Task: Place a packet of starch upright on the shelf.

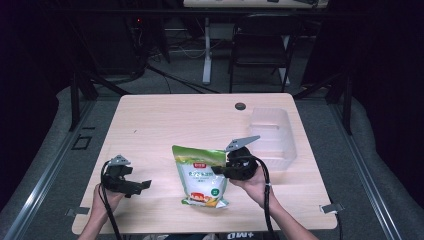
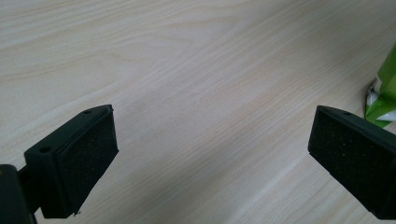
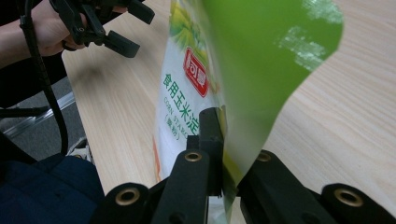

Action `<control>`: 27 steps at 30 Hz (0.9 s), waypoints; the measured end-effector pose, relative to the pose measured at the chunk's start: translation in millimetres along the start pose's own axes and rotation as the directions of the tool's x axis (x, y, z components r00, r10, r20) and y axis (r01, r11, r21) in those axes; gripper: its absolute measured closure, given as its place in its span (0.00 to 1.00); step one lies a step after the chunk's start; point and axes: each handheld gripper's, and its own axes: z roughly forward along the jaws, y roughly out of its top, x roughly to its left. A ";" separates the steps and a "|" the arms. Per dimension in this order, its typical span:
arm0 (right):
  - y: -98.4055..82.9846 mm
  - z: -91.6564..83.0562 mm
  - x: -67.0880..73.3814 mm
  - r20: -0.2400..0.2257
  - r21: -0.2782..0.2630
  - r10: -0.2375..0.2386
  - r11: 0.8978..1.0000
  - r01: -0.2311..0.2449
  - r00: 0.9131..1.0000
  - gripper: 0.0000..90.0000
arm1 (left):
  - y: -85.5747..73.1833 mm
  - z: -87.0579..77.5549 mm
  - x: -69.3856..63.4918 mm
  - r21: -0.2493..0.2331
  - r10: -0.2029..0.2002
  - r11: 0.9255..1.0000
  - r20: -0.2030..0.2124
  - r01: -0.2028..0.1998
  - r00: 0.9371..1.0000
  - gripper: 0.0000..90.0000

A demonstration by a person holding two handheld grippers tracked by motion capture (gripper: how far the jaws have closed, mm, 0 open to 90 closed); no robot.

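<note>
So the right gripper (image 1: pixel 223 171) has its jaws clamped on the edge of the one corn starch bag (image 1: pixel 201 175), pinching the side seam near the top, probably because that flat sealed edge is the easiest bit to grab on a floppy pouch. In the right gripper view the green back of the bag (image 3: pixel 261 70) curls over the jaws while the printed white front hangs to the side, so it looks lifted and tilted rather than lying flat, though its bottom end seems near or on the wooden table (image 1: pixel 165 120). The left gripper (image 1: pixel 142 186) sits off to the bag's left, well apart from it, jaws spread wide with nothing between them, just bare tabletop in its own view and a sliver of the bag (image 2: pixel 384 93) at the edge. My guess is it's waiting to help. One clear plastic bin (image 1: pixel 287 135) sits just past the bag on the far right side, probably where the bag is headed. Count: two grippers, one bag, one bin.
</note>
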 end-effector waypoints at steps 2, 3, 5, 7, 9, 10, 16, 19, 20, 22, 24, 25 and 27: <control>1.0 -2.4 0.6 0.008 -0.004 -0.008 1.000 0.008 1.000 1.00 | 0.1 0.2 0.0 0.001 0.001 1.000 0.000 -0.001 1.000 0.02; 1.5 -3.6 1.4 0.015 -0.004 -0.013 1.000 0.013 1.000 1.00 | 0.1 0.4 0.0 0.003 0.001 1.000 0.002 -0.001 1.000 0.02; 2.5 -6.2 1.6 0.020 -0.008 -0.021 1.000 0.021 1.000 1.00 | 0.1 0.5 -0.1 0.005 0.005 1.000 0.002 -0.005 1.000 0.02; 3.1 -7.7 1.7 0.031 -0.014 -0.023 1.000 0.023 0.999 1.00 | 0.2 0.7 -0.3 0.005 0.004 1.000 0.001 -0.004 1.000 0.02; 3.8 -9.4 1.1 0.031 -0.013 -0.025 1.000 0.025 0.999 1.00 | 0.1 0.6 -0.1 0.006 0.004 1.000 0.003 -0.004 1.000 0.02; 4.1 -10.2 1.0 0.032 -0.015 -0.025 1.000 0.026 0.999 1.00 | 0.1 0.6 0.0 0.005 0.004 1.000 0.002 -0.004 1.000 0.02; 7.2 -15.1 0.1 0.046 -0.017 -0.038 0.999 0.039 0.998 1.00 | 0.1 0.8 0.0 0.005 0.003 1.000 0.004 -0.003 1.000 0.02; 9.1 -17.5 -0.2 0.059 -0.016 -0.051 0.999 0.052 0.997 1.00 | 0.0 1.2 0.1 0.009 0.003 1.000 0.003 -0.003 1.000 0.02; 9.8 -18.6 -0.1 0.061 -0.021 -0.047 0.999 0.048 0.997 1.00 | 0.0 1.4 0.0 0.011 0.006 1.000 0.005 -0.006 1.000 0.02; 11.3 -21.8 -1.2 0.071 -0.025 -0.052 0.998 0.054 0.996 1.00 | 0.2 1.6 -0.3 0.010 0.004 1.000 0.006 -0.004 1.000 0.02; 11.6 -23.6 -2.8 0.077 -0.027 -0.049 0.998 0.051 0.996 1.00 | 0.1 1.7 -0.6 0.011 0.003 1.000 0.004 -0.003 1.000 0.02; 11.6 -24.2 -3.8 0.078 -0.027 -0.049 0.998 0.052 0.996 1.00 | 0.1 1.7 -0.6 0.011 0.003 1.000 0.004 -0.003 1.000 0.02; 11.6 -25.2 -5.7 0.079 -0.030 -0.043 0.998 0.046 0.996 1.00 | 0.2 1.9 -0.5 0.011 0.002 1.000 0.005 -0.002 1.000 0.02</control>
